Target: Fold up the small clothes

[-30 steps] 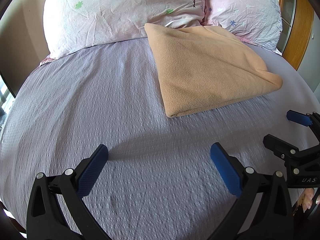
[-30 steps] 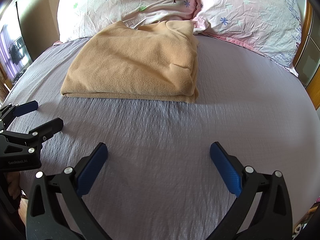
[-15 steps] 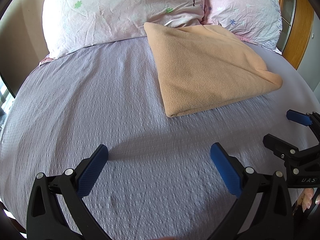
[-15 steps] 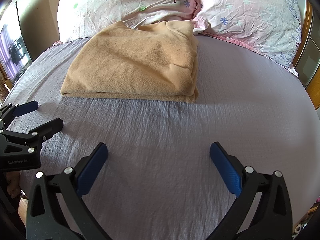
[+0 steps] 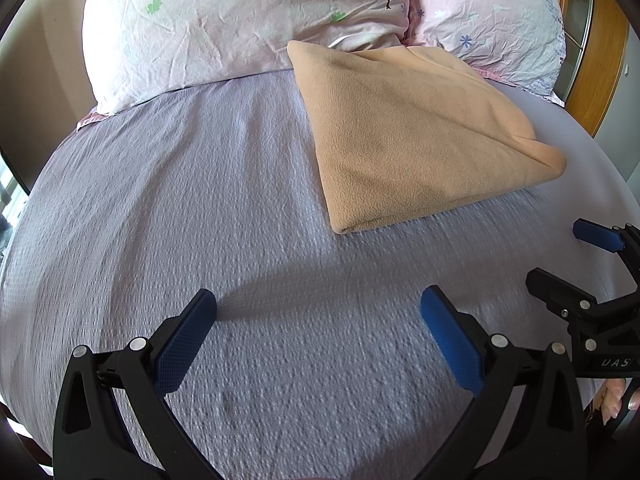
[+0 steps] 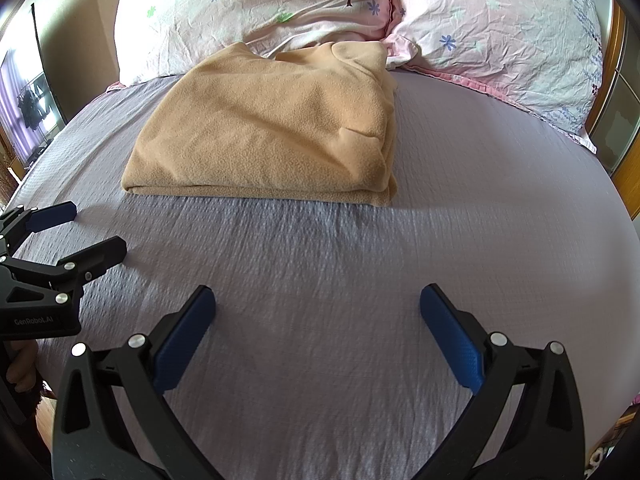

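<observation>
A tan fleece garment [image 5: 416,136] lies folded into a neat rectangle on the lilac bed sheet [image 5: 200,208], its far edge against the pillows; it also shows in the right wrist view [image 6: 276,128]. My left gripper [image 5: 318,322] is open and empty, low over the sheet, well short of the garment. My right gripper [image 6: 317,320] is open and empty too, in front of the garment's near edge. Each gripper shows at the side of the other's view: the right one [image 5: 560,256], the left one [image 6: 88,232].
Two pale pink flowered pillows [image 5: 240,20] [image 6: 500,28] lie at the head of the bed. A wooden frame [image 5: 600,60] stands at the right. A beige wall [image 6: 80,40] is at the left. The bed edge curves down at both sides.
</observation>
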